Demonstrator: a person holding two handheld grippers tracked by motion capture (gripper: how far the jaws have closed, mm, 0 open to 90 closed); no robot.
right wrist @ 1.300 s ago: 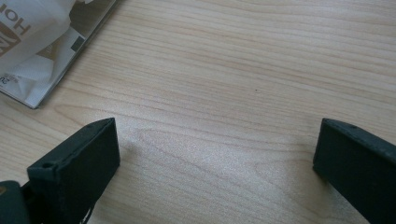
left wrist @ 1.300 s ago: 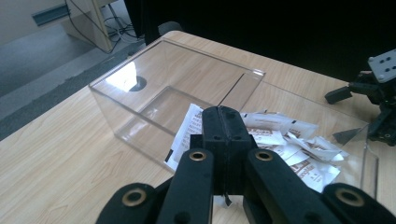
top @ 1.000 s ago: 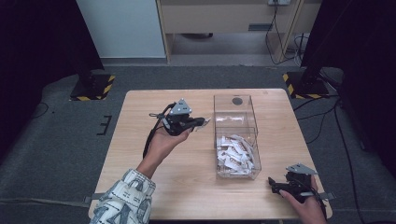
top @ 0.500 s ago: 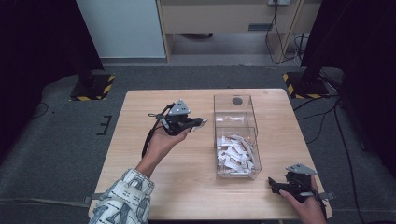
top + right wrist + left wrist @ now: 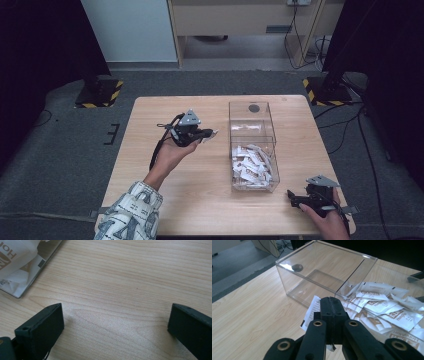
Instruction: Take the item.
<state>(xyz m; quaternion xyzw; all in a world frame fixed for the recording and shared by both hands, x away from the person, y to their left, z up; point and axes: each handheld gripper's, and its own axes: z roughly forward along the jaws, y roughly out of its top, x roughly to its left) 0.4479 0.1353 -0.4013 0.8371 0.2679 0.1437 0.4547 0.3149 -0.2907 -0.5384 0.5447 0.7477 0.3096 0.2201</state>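
High view: the left gripper (image 5: 204, 135) is raised over the table (image 5: 150, 125), jaws clamped on one white sachet (image 5: 211, 135), just beside the left wall of the clear box (image 5: 252, 145). The box has two compartments: the far one looks bare, the near one holds a pile of sachets (image 5: 252, 165). The pose suggests a transfer towards the far compartment. The right gripper (image 5: 294, 199) rests on the table near the box's near right corner, apart from it, apparently parked clear of the work.

Left gripper view: the jaws are pressed together on the sachet (image 5: 312, 311), which juts out to the left. The far compartment (image 5: 319, 277) lies ahead; the divider (image 5: 350, 275) separates it from the pile (image 5: 384, 307).

Right gripper view: the jaws stand wide apart over bare table (image 5: 125, 290), holding nothing. A corner of the box (image 5: 22, 267) shows at upper left.
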